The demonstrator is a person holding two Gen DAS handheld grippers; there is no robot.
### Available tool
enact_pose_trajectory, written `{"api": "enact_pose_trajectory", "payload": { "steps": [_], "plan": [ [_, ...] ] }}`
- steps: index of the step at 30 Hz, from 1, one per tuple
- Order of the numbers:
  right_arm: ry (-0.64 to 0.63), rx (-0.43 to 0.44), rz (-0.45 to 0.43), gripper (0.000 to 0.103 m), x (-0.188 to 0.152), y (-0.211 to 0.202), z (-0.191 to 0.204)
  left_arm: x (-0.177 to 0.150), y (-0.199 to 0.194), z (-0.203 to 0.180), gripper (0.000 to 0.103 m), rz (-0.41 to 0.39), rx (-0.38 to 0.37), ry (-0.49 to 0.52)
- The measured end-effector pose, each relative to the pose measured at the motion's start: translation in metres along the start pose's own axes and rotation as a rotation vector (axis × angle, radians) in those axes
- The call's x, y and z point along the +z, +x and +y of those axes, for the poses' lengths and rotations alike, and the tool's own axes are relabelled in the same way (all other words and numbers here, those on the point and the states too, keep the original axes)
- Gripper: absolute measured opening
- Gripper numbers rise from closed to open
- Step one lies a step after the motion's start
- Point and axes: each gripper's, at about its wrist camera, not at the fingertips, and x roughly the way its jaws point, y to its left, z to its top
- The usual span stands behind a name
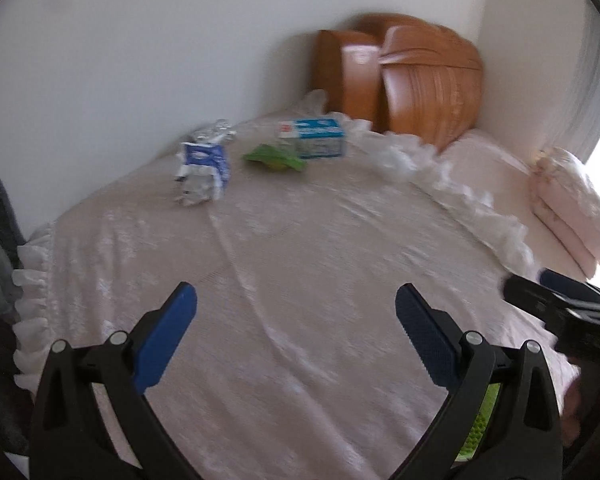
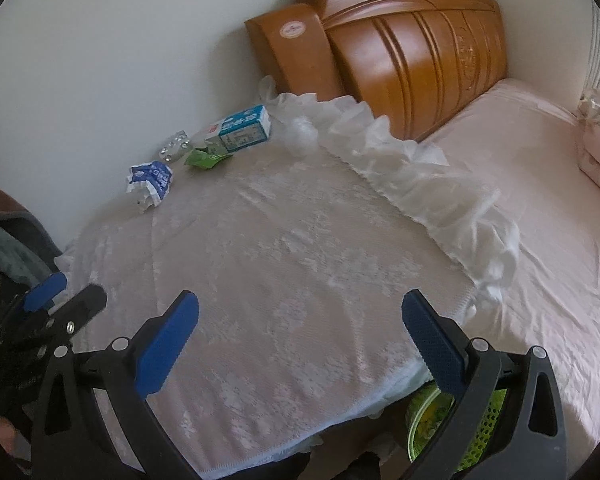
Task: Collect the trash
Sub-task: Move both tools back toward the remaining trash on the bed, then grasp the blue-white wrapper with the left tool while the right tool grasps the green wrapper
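Trash lies at the far end of a lace-covered surface (image 2: 292, 240): a crumpled blue-and-white wrapper (image 1: 204, 168) (image 2: 150, 180), a green wrapper (image 1: 276, 157) (image 2: 204, 158), a blue-and-white carton (image 1: 316, 136) (image 2: 244, 126), a crumpled foil piece (image 1: 216, 130) (image 2: 176, 146) and a clear plastic bag (image 2: 300, 132). My left gripper (image 1: 296, 320) is open and empty, low over the near part of the cover. My right gripper (image 2: 300, 324) is open and empty beside it. Each shows at the edge of the other's view (image 1: 556, 300) (image 2: 60, 304).
A green mesh basket (image 2: 452, 428) (image 1: 480, 420) sits below the cover's near edge. A wooden headboard (image 2: 400, 40) stands at the back against a white wall. A pink bed (image 2: 540, 200) with pillows (image 1: 572, 208) lies to the right. Dark fabric (image 2: 4, 248) is at the left.
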Motion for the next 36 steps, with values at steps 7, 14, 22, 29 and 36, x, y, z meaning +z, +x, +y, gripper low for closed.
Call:
{"api": "enact_pose_trajectory", "payload": {
  "steps": [7, 14, 22, 29, 36],
  "plan": [
    [0.006, 0.005, 0.028, 0.101, 0.02, 0.026, 0.007, 0.046, 0.06, 0.047, 0.095, 0.006, 0.134, -0.042],
    [0.009, 0.01, 0.069, 0.101, 0.044, 0.061, 0.014, 0.09, 0.138, 0.073, 0.095, 0.053, 0.218, -0.046],
    [-0.044, 0.023, 0.09, 0.101, 0.067, 0.09, 0.029, 0.114, 0.203, 0.096, 0.095, 0.115, 0.252, -0.06],
    [-0.111, 0.041, 0.105, 0.101, 0.08, 0.116, 0.044, 0.117, 0.221, 0.101, 0.072, 0.143, 0.2, -0.052],
    [-0.321, 0.083, 0.055, 0.1, 0.111, 0.144, 0.082, 0.119, 0.218, 0.103, 0.054, 0.132, 0.188, -0.047]
  ]
}}
